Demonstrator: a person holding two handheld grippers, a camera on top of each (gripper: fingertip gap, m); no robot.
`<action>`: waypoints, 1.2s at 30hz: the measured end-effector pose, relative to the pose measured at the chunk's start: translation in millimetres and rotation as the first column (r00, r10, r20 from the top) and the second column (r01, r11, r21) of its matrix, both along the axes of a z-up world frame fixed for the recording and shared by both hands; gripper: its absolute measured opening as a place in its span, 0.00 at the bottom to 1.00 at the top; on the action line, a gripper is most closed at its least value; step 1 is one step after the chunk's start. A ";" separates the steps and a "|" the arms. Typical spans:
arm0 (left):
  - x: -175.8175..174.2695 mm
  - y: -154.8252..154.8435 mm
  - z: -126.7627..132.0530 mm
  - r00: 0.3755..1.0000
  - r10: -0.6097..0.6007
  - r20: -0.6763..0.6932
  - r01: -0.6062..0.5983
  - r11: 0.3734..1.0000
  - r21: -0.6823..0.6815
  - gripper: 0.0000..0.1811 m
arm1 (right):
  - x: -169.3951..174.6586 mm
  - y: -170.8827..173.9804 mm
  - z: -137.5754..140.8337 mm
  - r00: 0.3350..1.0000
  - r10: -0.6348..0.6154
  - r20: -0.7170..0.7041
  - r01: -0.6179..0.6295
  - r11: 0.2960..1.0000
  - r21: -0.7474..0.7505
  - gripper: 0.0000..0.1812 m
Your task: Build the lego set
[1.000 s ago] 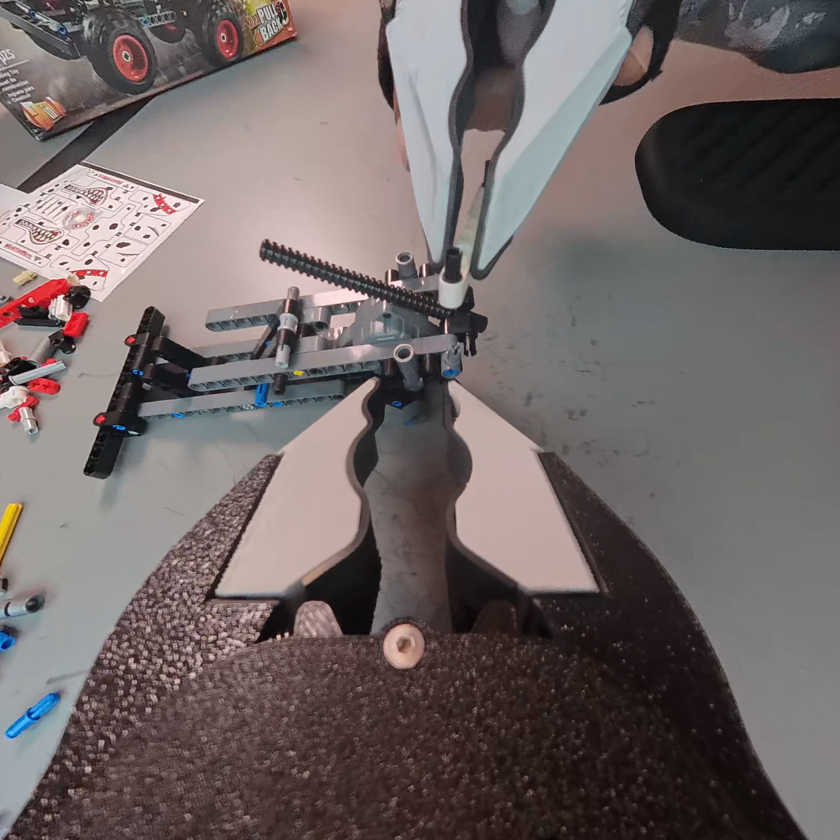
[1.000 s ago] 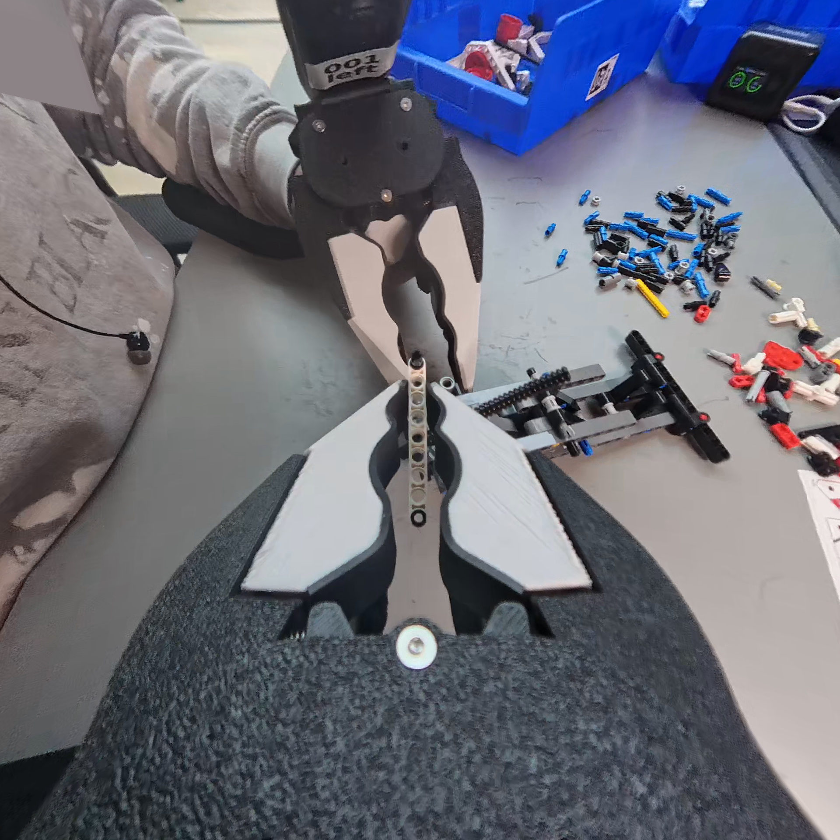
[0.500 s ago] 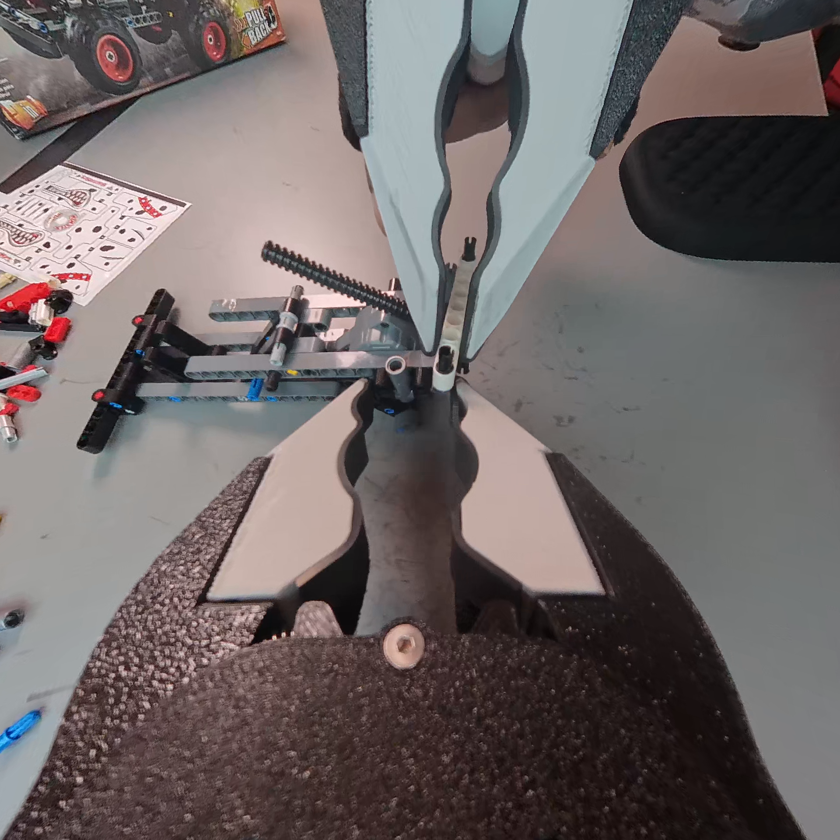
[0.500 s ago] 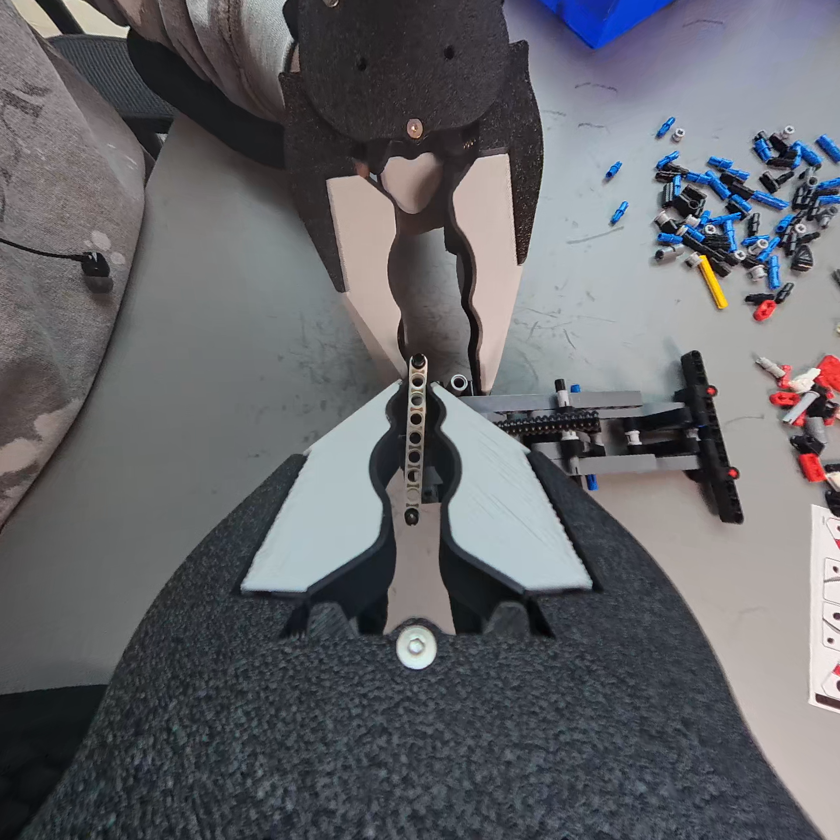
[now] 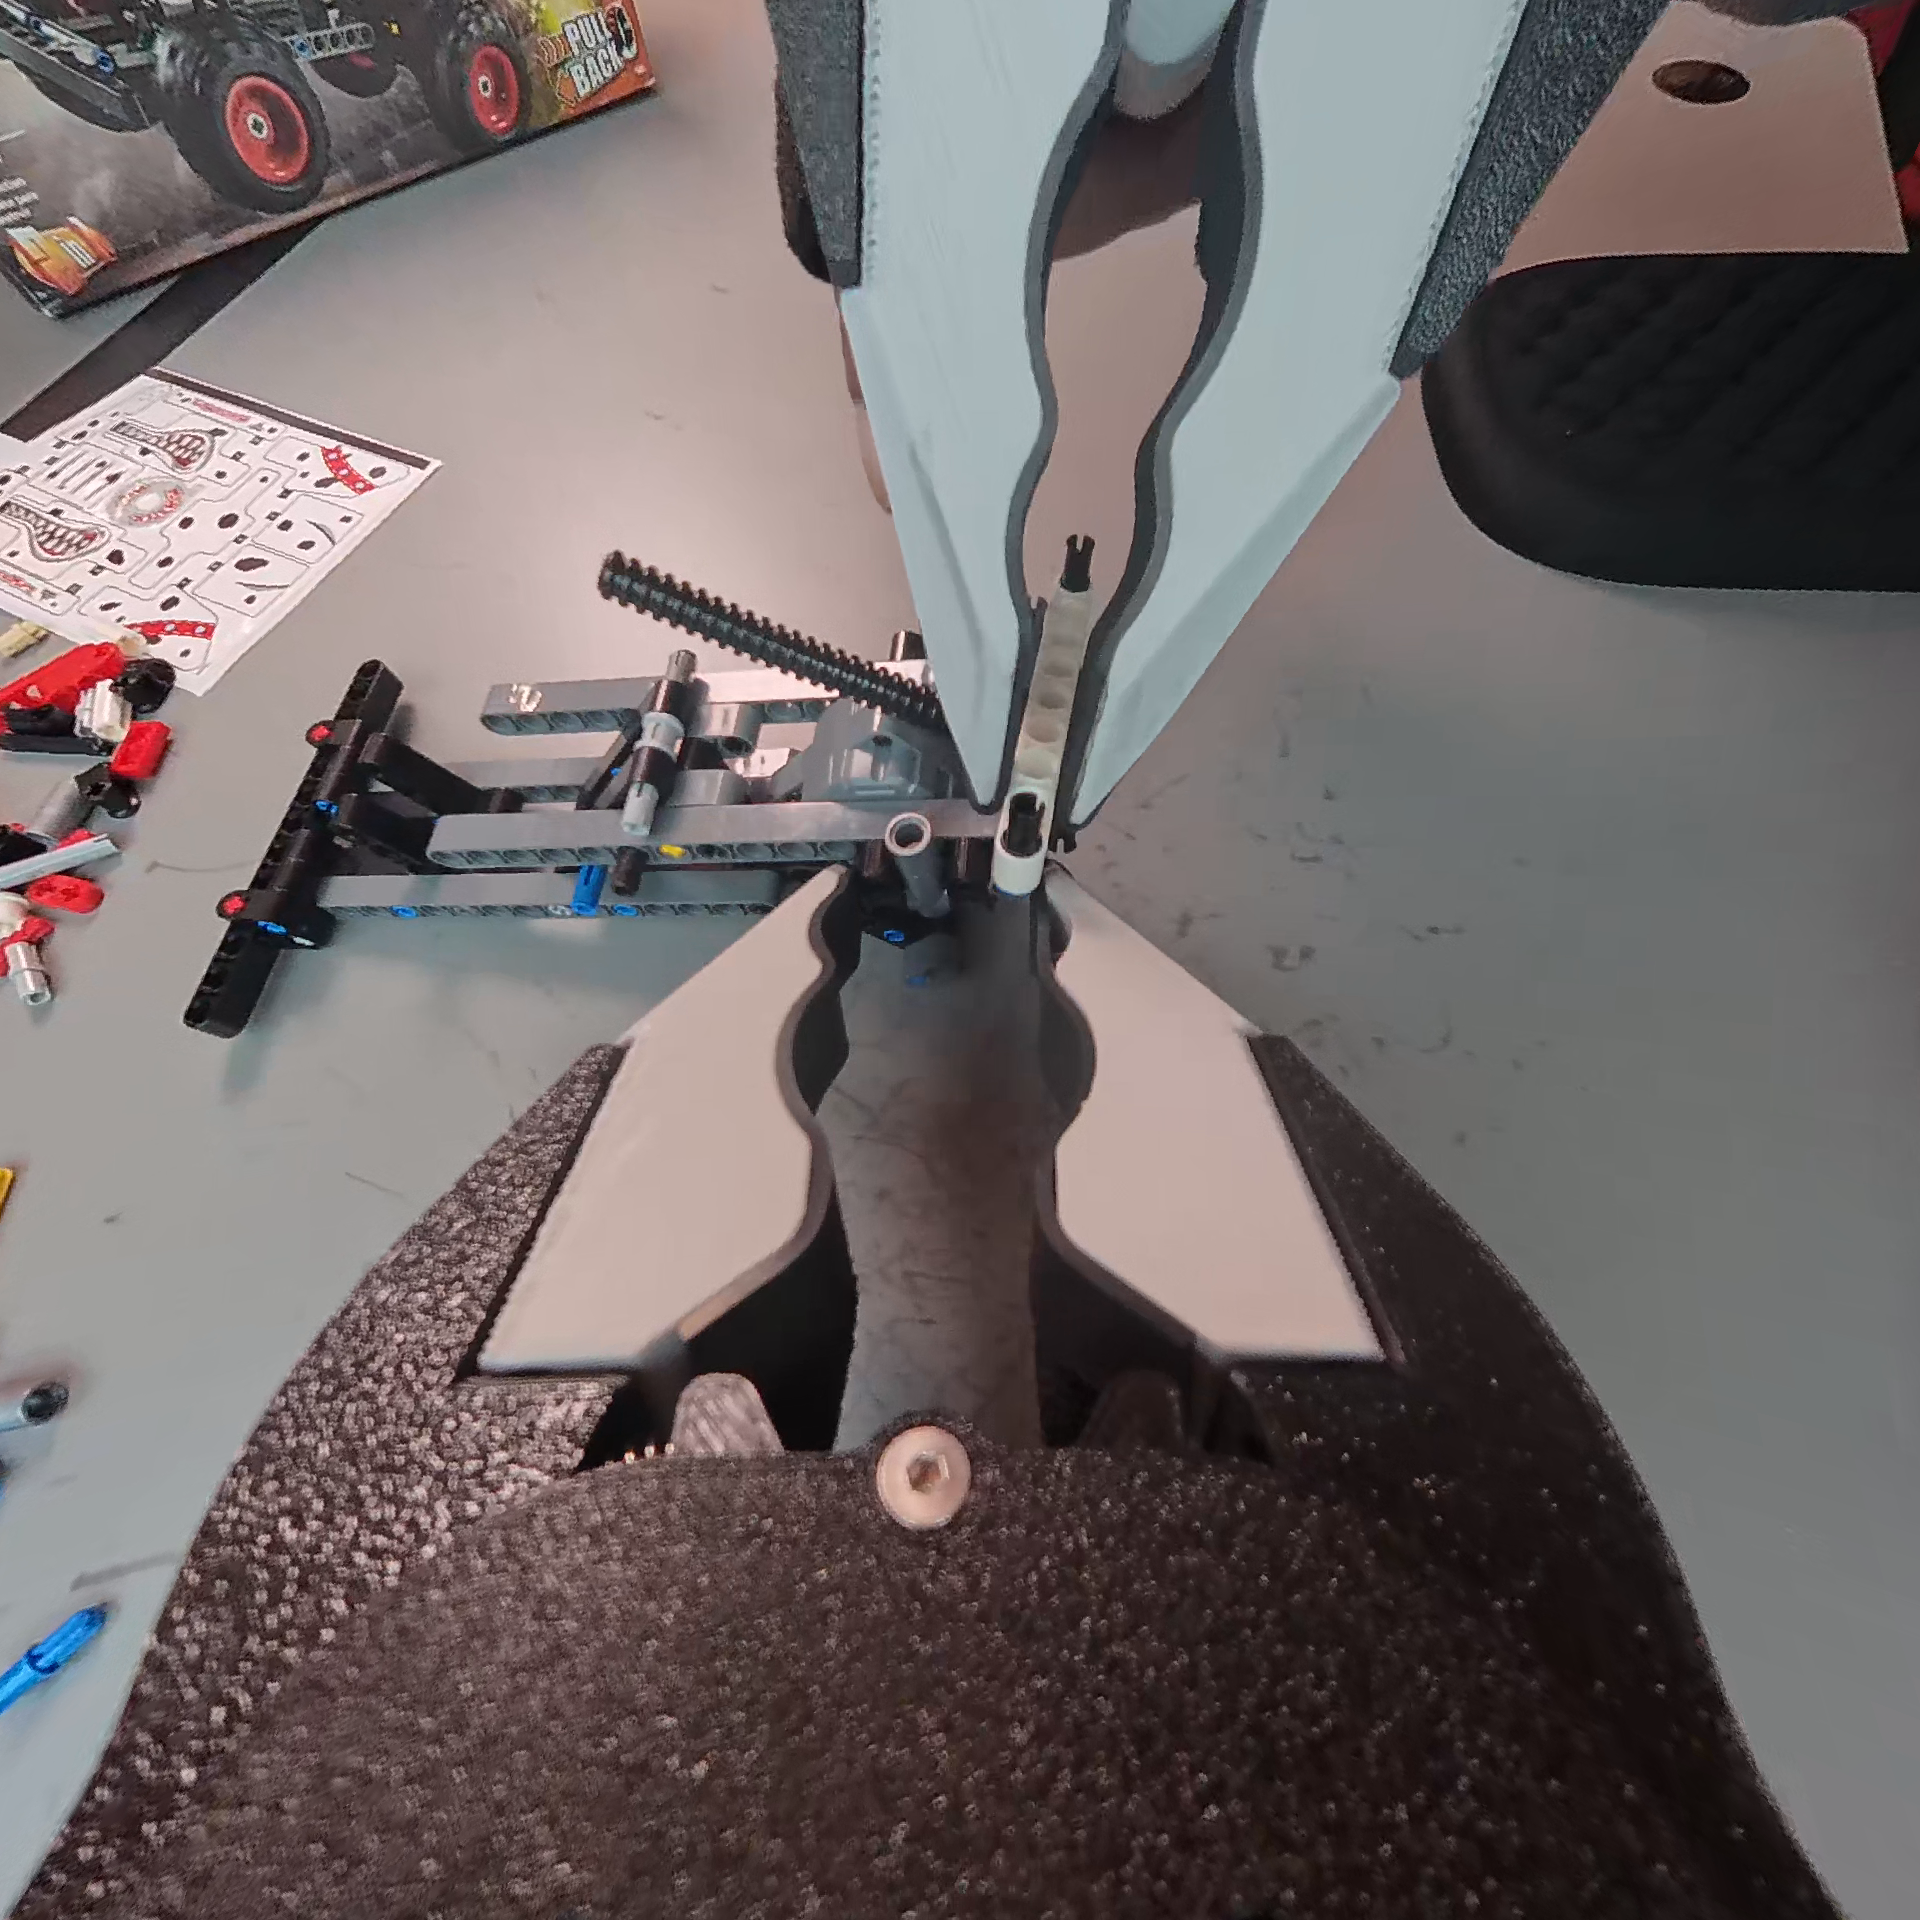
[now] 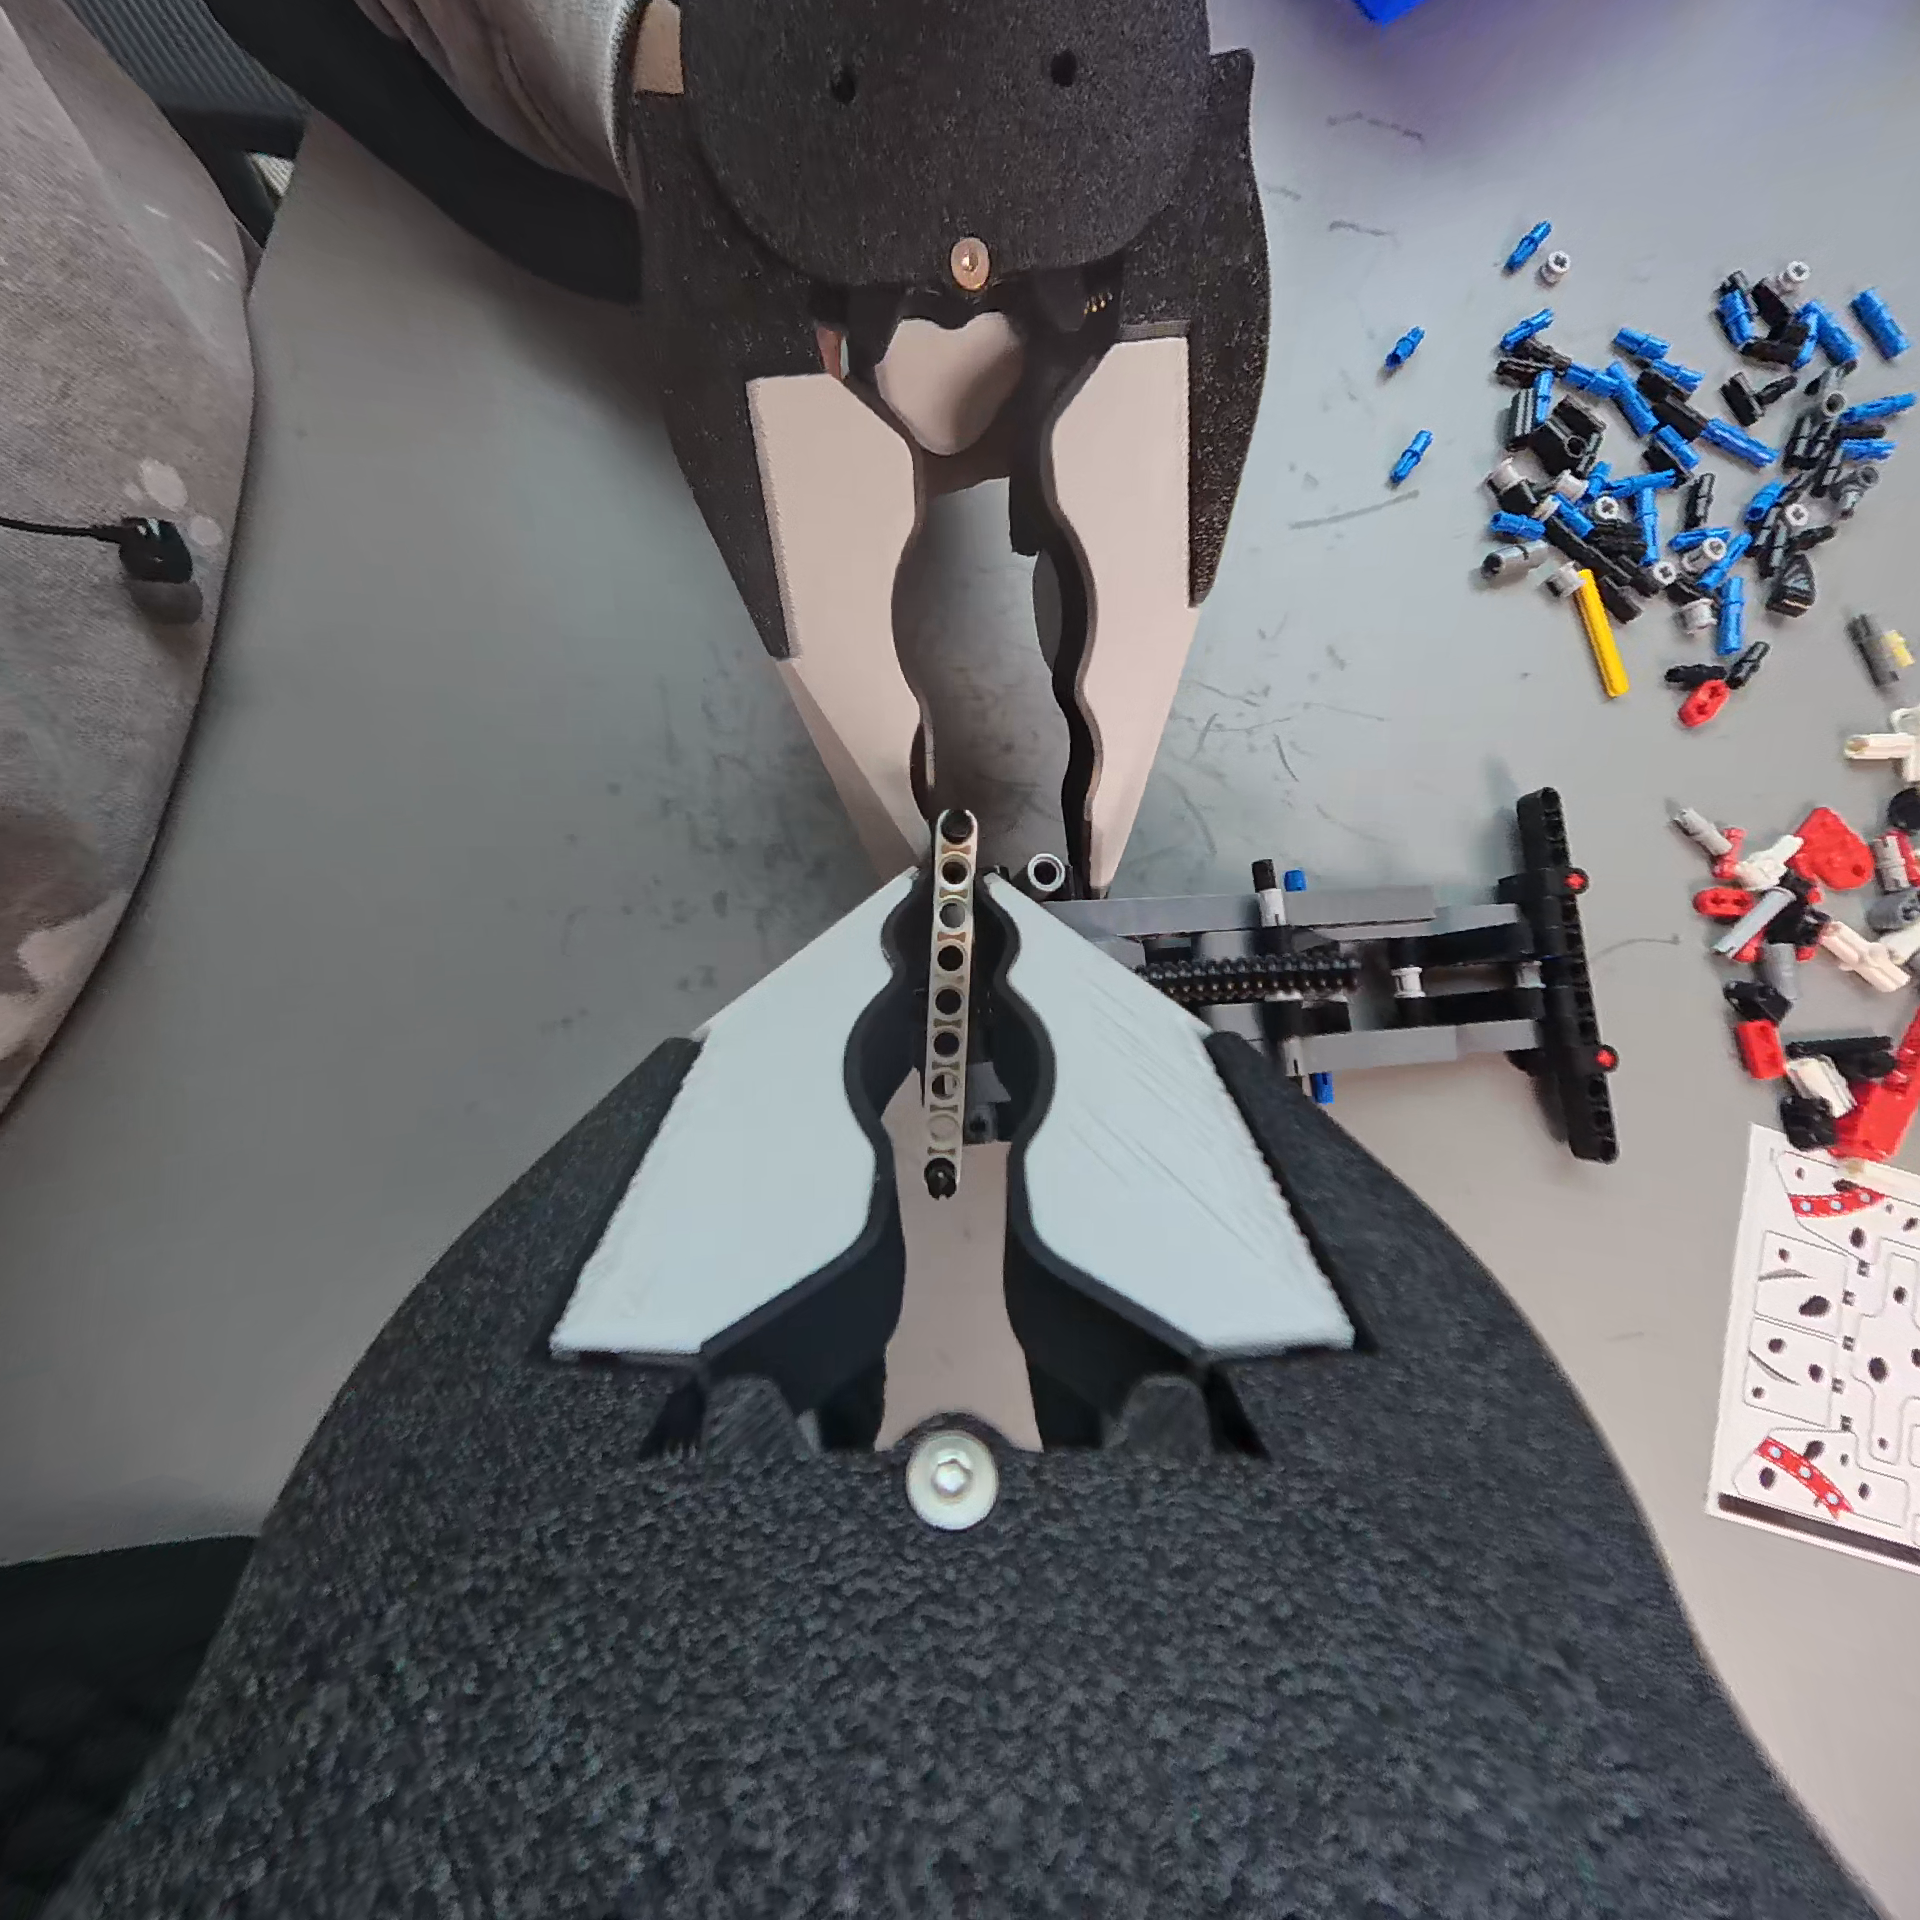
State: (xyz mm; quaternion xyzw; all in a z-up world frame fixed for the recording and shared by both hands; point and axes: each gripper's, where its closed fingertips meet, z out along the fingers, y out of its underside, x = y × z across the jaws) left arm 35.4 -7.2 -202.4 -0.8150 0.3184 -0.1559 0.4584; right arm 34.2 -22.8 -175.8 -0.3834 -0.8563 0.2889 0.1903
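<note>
Right wrist view: right hand-held gripper (image 6: 961, 883) clamps a pale perforated Lego beam (image 6: 951, 987) against the grey-and-black chassis (image 6: 1351, 977); left hand-held gripper (image 6: 1008, 852) gapes alongside, on the grey desk (image 6: 520, 831).

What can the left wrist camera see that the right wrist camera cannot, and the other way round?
Only the left view shows the set's box and a black padded armrest. Only the right view shows the pile of blue and black pins and a grey sleeve. Both show the grey frame, the pale holed beam in the right claw, and the sticker sheet.

lego box (image 5: 260, 125) cut by top edge, chassis (image 6: 1351, 977) end hidden behind right claw (image 6: 961, 883)
</note>
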 end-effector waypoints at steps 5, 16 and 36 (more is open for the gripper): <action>-1.0 -0.2 -0.9 1.000 0.009 -0.021 -0.009 1.000 0.019 0.18 | -1.2 -0.6 -1.8 1.000 -0.013 -0.026 0.017 0.989 0.147 0.04; 5.4 -0.4 -0.3 0.999 0.021 -0.029 -0.021 1.000 0.020 0.18 | 1.2 4.0 -9.1 0.998 0.031 0.062 -0.052 0.923 0.382 0.04; 4.4 -1.2 0.0 0.996 -0.009 -0.087 0.014 0.998 0.057 0.18 | 7.2 -5.0 1.6 0.962 0.149 0.227 -0.145 0.989 -0.038 0.04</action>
